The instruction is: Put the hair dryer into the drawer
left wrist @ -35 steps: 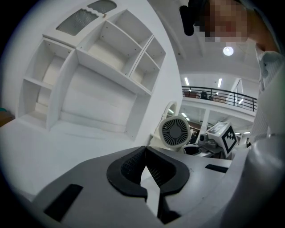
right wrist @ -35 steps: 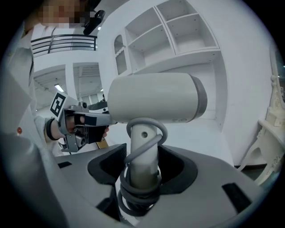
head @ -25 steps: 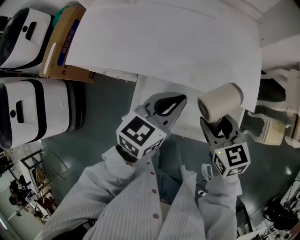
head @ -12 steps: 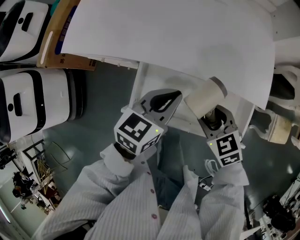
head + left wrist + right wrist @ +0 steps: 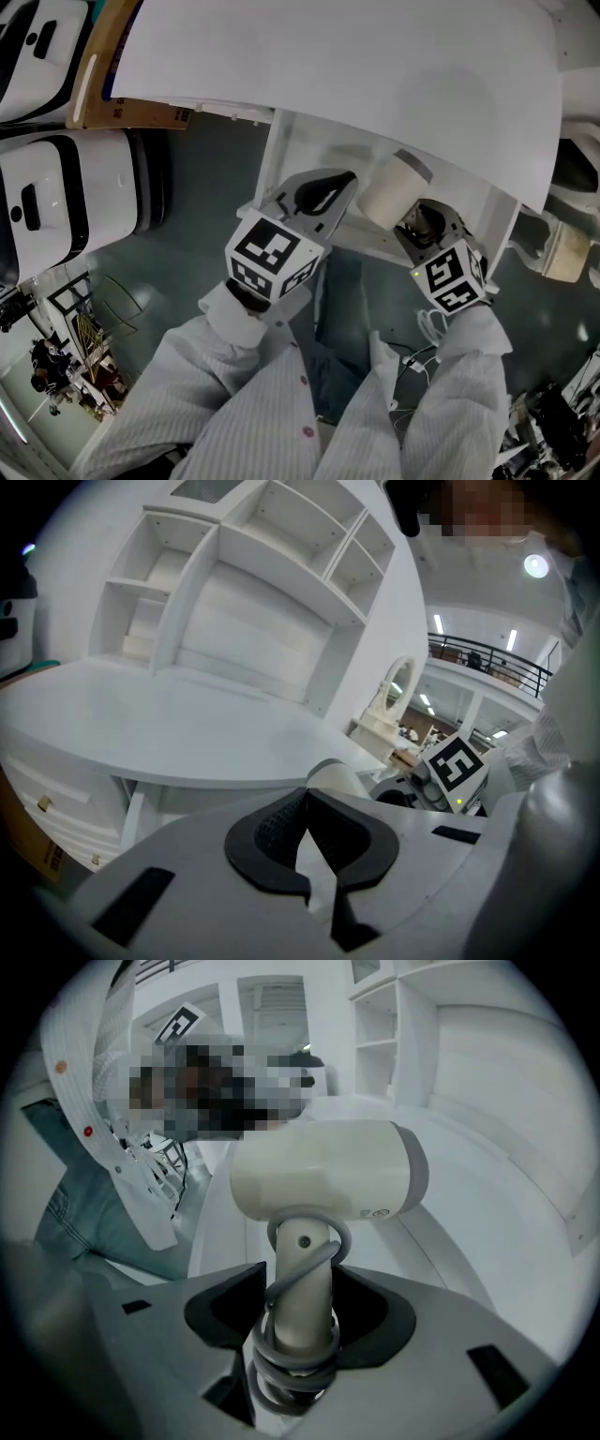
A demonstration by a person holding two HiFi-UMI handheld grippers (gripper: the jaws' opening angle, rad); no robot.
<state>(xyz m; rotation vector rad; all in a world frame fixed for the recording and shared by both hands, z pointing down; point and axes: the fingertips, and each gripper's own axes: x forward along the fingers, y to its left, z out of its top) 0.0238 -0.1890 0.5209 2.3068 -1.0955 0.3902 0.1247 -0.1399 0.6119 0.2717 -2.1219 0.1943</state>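
Writing is scarce: the cardboard box [image 5: 98,89] at the head view's upper left carries blue print that we cannot read. A tiny mark with a line of print on the grey band of the hair dryer [image 5: 323,1177] is too small to make out. The cubes on the left gripper [image 5: 323,194] and right gripper [image 5: 420,223] bear only black-and-white square patterns.

Only the head view shows the drawer [image 5: 298,150], pulled open beneath the edge of the white surface [image 5: 356,56]. The hair dryer's barrel lies over its inside, partly under that edge; we cannot tell whether it touches the drawer. Only the left gripper view shows the white shelf unit [image 5: 253,583] rising at the back of the surface. Only the right gripper view shows the grip clearly: the jaws are closed on the hair dryer's handle. A grey cord [image 5: 298,1358] is coiled round that handle, with one loop reaching up to the barrel.

The left gripper's jaws meet at their tips with nothing between them, just beside the barrel and over the drawer's front.

The hair dryer is cream-white and matte, a short, stout barrel set crosswise on a straight handle, with a grey band near one end and a small screw at the top of the handle
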